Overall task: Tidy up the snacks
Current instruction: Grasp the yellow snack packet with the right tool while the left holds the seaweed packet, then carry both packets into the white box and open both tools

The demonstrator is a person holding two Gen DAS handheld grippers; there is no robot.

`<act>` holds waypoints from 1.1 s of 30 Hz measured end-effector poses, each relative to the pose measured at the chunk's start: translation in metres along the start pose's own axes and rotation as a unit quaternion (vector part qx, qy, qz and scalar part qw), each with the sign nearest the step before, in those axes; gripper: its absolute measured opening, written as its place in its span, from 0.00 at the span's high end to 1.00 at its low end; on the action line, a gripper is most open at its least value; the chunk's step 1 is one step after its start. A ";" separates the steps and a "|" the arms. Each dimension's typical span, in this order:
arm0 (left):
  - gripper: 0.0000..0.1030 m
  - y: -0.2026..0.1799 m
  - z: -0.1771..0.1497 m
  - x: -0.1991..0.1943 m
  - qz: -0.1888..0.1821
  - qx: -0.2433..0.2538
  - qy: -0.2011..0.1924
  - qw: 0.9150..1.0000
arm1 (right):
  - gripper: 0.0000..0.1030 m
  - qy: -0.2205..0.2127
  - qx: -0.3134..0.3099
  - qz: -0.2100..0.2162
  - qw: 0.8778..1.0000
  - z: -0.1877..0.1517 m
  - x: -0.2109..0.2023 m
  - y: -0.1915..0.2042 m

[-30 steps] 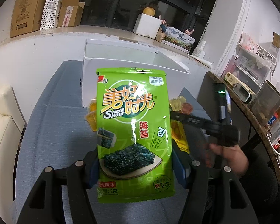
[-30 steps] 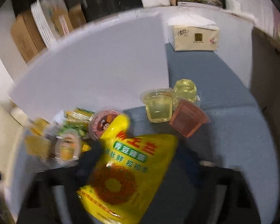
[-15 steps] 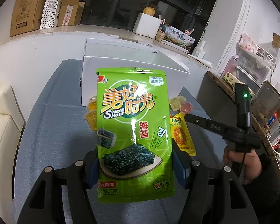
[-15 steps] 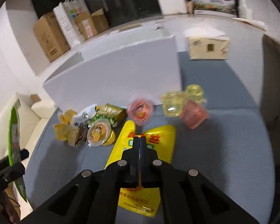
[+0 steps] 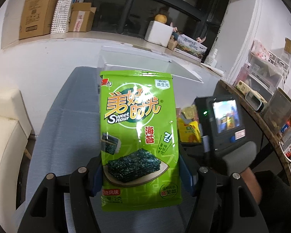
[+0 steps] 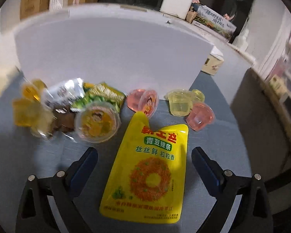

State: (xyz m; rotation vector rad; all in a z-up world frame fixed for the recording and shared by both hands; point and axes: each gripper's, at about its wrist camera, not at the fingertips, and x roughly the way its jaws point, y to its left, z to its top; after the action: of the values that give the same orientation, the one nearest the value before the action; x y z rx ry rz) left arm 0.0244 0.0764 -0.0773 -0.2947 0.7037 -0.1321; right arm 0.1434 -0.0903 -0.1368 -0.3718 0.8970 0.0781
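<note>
A green seaweed packet (image 5: 139, 136) stands upright in my left gripper (image 5: 140, 174), which is shut on its lower edges above the blue-grey table (image 5: 67, 136). My right gripper (image 6: 144, 155) points down at the table and its jaws are opening wide. A yellow spicy-strip packet (image 6: 151, 167) lies flat between its fingers, and neither pad touches it. The white box (image 6: 110, 50) stands just behind the snacks. In the left wrist view the right gripper's body with its lit screen (image 5: 225, 120) shows at the right, over the yellow packet (image 5: 189, 134).
Jelly cups lie beyond the yellow packet: a pale yellow one (image 6: 179, 103), a pink one (image 6: 200, 117), a lidded pink one (image 6: 143, 102) and an orange one (image 6: 97, 123). A heap of wrappers (image 6: 67, 97) lies left. A tissue box (image 6: 212, 66) stands behind; a cream sofa (image 5: 3, 136) is left.
The right gripper was shut over the yellow packet half a second ago; now its fingers stand wide apart on either side of it. The left gripper still holds the green packet.
</note>
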 end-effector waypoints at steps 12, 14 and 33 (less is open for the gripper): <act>0.33 0.005 -0.004 -0.006 -0.011 -0.011 -0.006 1.000 | 0.63 -0.003 0.047 0.046 0.998 0.000 0.008 -0.032; 0.33 0.004 -0.004 -0.006 -0.010 -0.009 -0.006 1.000 | 0.69 -0.010 0.054 0.061 0.997 -0.001 0.001 -0.039; 0.33 -0.025 0.036 -0.012 -0.015 0.030 -0.032 0.999 | 0.80 -0.142 0.105 0.235 0.956 0.012 -0.099 -0.096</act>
State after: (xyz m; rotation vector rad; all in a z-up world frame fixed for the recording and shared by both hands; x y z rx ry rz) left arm 0.0386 0.0636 -0.0365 -0.2508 0.6305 -0.1712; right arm 0.1112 -0.1670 -0.0263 0.0585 0.6839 0.4612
